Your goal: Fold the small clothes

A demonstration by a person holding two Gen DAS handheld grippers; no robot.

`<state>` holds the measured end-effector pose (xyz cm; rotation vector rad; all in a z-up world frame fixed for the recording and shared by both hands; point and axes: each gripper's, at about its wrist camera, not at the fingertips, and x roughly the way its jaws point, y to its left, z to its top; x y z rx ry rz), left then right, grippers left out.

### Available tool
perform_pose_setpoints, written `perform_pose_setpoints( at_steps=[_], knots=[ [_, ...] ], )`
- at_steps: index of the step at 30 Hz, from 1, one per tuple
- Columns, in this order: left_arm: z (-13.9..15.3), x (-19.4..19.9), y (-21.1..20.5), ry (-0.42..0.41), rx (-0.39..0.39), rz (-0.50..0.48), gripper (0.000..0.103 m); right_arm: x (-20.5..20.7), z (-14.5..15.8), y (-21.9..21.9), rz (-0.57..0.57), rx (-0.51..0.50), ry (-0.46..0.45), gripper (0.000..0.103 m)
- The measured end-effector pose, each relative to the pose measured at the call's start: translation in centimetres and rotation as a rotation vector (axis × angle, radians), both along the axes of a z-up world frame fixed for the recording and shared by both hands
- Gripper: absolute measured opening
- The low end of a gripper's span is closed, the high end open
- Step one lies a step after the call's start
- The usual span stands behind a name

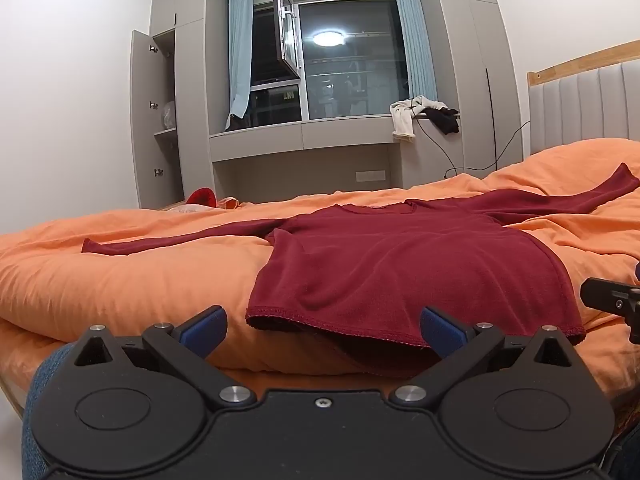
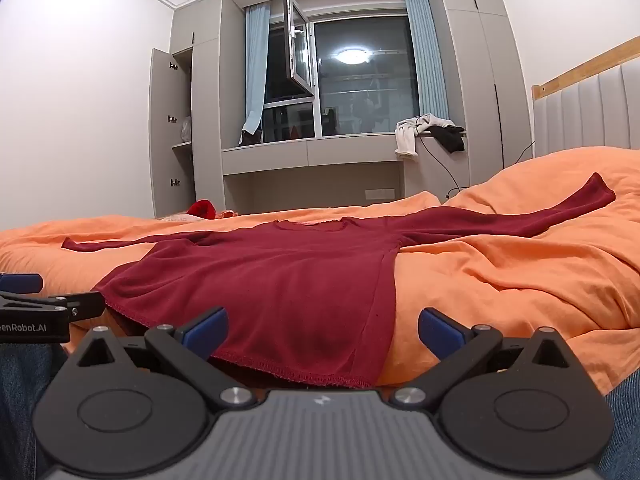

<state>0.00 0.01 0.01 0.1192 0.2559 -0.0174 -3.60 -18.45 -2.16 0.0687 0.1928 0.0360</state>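
My left gripper point(image 1: 322, 330) has its blue pads spread wide, with nothing between them. The hem of the dark red long-sleeved knit shirt point(image 1: 400, 264) lies just past it and hangs a little over the bed's near edge. My right gripper point(image 2: 322, 330) is spread wide too and grips nothing. The hem's other corner sits right in front of it.

The shirt lies flat on the orange bed cover point(image 1: 120, 280). Its body runs from 6 o'clock at the hem to 12 o'clock at the neck. The sleeves stretch out toward 9 and 2 o'clock.

In the left view I see the right gripper's black tip at 3 o'clock. The right view shows the left gripper at 9 o'clock, and blue jeans cloth point(image 2: 20, 400) low down.

Far off, at 12 o'clock, are a dark window point(image 1: 352, 60) and a ledge holding white and black clothes point(image 1: 420, 114).
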Motion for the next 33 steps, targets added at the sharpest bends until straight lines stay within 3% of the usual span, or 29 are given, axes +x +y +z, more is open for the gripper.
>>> perform_pose_setpoints(
  at_steps=[33],
  knots=[
    [0.00, 0.00, 0.00, 0.002, 0.000, 0.000, 0.103, -0.01, 0.00, -0.13, 0.000, 0.007, 0.008, 0.103]
  ],
)
